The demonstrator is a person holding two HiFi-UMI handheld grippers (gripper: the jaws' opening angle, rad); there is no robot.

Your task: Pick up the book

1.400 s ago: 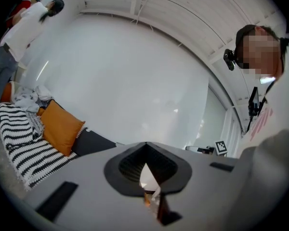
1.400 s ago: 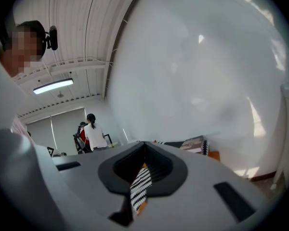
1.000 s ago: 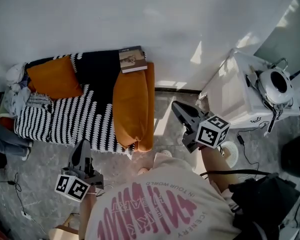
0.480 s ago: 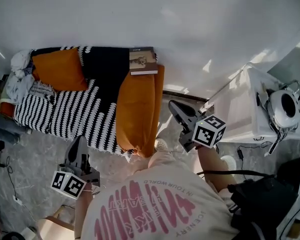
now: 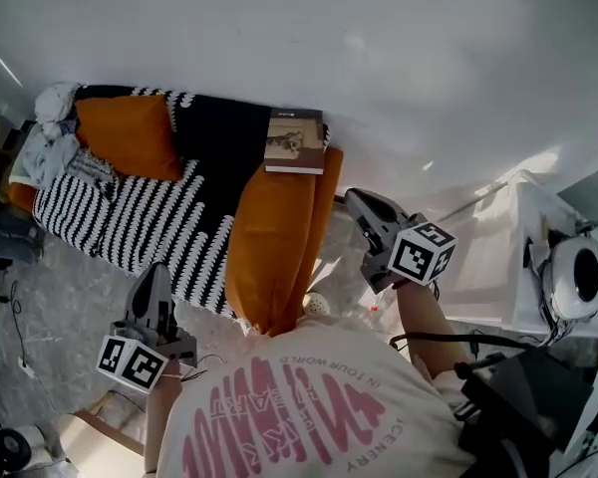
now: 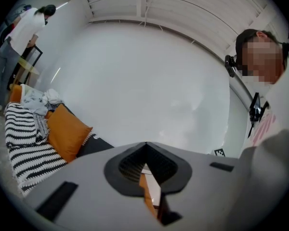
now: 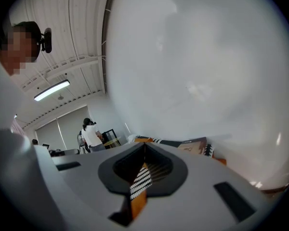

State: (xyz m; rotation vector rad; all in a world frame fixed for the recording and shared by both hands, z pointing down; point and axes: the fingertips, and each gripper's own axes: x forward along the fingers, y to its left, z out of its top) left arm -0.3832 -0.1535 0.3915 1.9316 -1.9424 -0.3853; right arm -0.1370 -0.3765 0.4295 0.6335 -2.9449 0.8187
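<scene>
The book [image 5: 296, 140], brown-covered with a pale picture, lies flat on the sofa's [image 5: 279, 227] far right corner against the white wall; it also shows in the right gripper view as the book [image 7: 195, 147]. My right gripper [image 5: 353, 200] is shut and empty, held over the floor just right of the sofa's orange end, short of the book. My left gripper [image 5: 154, 271] is shut and empty near the sofa's front edge, by the striped blanket [image 5: 130, 222]. Both gripper views show the jaws closed, left gripper [image 6: 145, 146] and right gripper [image 7: 144, 146], with nothing between them.
An orange cushion [image 5: 130, 135] and a pile of clothes [image 5: 55, 103] lie at the sofa's left end. A white cabinet [image 5: 498, 257] with a round appliance [image 5: 581, 277] stands at the right. A pale shoe [image 5: 317, 304] lies on the floor. A person [image 6: 19, 37] stands far off.
The person has stepped toward the sofa, carrying both grippers closer to it. The book now sits nearer to the right gripper in the head view. Both grippers stay shut.
</scene>
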